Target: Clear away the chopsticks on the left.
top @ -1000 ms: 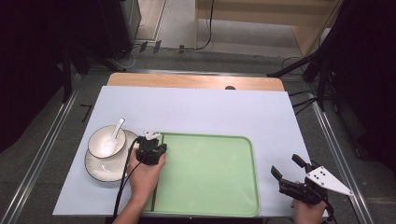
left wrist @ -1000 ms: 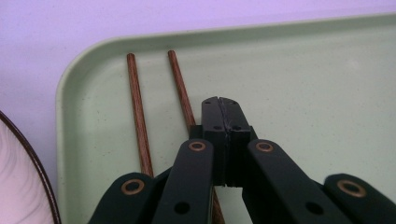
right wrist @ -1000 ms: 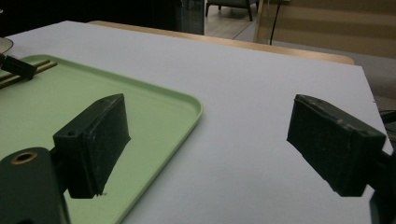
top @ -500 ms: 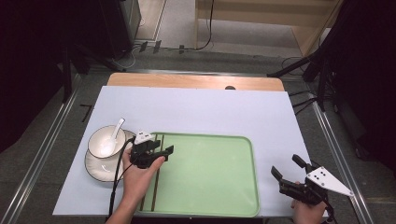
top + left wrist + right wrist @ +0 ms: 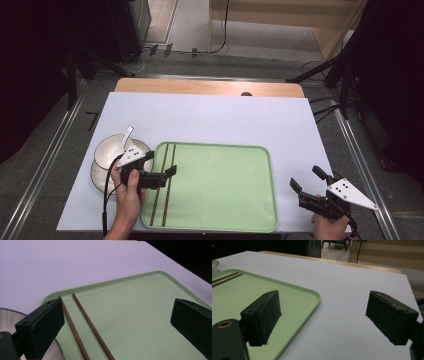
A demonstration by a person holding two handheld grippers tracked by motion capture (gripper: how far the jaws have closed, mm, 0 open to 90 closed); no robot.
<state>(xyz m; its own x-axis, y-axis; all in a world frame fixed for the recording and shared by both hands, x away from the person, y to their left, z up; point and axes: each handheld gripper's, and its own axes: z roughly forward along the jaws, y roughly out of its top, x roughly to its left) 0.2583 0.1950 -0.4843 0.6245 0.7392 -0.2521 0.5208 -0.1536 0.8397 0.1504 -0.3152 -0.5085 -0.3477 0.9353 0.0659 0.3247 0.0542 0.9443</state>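
Lying just beneath left claw [image 5: 167, 176]: chopsticks [image 5: 164, 184].

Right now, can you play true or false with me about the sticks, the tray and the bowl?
1. Both chopsticks lie on the green tray. True.
2. The left gripper squeezes a chopstick. False: its jaws have just been opening and stand wide with nothing between them.
3. A spoon sits in the bowl. True.
4. The bowl stands on the tray. False: it stands on a saucer left of the tray.
5. The right gripper is open, holding nothing. True.
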